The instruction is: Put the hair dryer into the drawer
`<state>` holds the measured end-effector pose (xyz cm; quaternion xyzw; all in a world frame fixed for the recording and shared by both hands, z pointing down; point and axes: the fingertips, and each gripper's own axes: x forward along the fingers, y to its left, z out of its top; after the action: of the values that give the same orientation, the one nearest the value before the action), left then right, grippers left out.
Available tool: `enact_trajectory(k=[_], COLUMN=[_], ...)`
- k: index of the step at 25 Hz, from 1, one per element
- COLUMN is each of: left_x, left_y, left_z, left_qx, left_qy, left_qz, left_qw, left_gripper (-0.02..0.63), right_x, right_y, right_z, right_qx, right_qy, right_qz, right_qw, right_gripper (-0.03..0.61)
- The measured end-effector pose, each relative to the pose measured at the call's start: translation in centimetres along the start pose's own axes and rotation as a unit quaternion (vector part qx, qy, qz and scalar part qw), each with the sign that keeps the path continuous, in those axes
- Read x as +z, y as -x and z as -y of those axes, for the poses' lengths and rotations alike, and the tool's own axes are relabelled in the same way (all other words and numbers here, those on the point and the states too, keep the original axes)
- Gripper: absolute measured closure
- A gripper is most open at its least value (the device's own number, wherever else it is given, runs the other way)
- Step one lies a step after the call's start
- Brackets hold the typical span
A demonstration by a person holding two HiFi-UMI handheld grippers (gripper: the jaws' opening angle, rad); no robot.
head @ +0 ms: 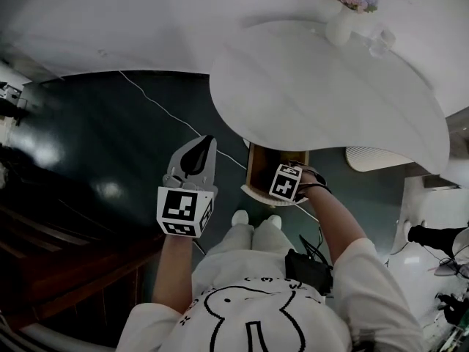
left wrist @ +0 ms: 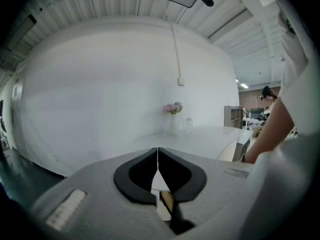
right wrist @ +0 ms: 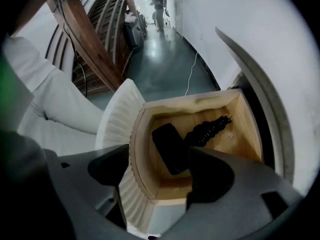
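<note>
The black hair dryer (right wrist: 170, 146) lies inside the open wooden drawer (right wrist: 192, 103), its coiled cord (right wrist: 207, 129) stretched toward the back. The drawer (head: 253, 171) sticks out from under the round white table (head: 330, 94). My right gripper (right wrist: 160, 171) is open over the drawer's front, one jaw outside the ribbed white front panel (right wrist: 117, 129) and one above the inside, holding nothing. In the head view its marker cube (head: 286, 182) sits over the drawer. My left gripper (head: 201, 144) hovers left of the drawer, shut and empty (left wrist: 158, 156).
A vase of flowers (head: 344, 9) and a glass (head: 381, 42) stand at the table's far edge. A white cable (head: 157, 108) runs across the dark floor. A wooden staircase (right wrist: 95, 49) rises on the left. A person (right wrist: 159, 9) stands far down the corridor.
</note>
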<state>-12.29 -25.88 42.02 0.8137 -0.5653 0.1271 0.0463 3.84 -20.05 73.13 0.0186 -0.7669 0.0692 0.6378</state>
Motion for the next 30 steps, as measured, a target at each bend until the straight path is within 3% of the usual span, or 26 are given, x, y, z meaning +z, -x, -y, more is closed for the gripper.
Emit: enact_trajectory(k=[16,22,30], left_x=[6.0,7.6,9.1], left_y=[-1.4,-1.8,-1.5], left_z=[2.3,3.3,4.2], left_qx=[-0.009,-0.018,-0.027], left_qy=[0.010,0.011,0.001], left_qz=[0.050,0.068,0.081], left_qw=[0.9987,0.9974,0.9963], left_gripper=[0.597,0.597,0.597], right_x=[0.5,1.3,2.3], right_y=[7.1,10.2,14.8], right_z=[-1.5,-0.7,1.6], right_qx=[0.001,-0.023,-0.077], right_qy=[-0.017,-0.042,-0.104], right_qz=[0.028,0.075,0.157], right_qw=[0.999,0.996,0.979], right_gripper=[0.218,0.262,0.505])
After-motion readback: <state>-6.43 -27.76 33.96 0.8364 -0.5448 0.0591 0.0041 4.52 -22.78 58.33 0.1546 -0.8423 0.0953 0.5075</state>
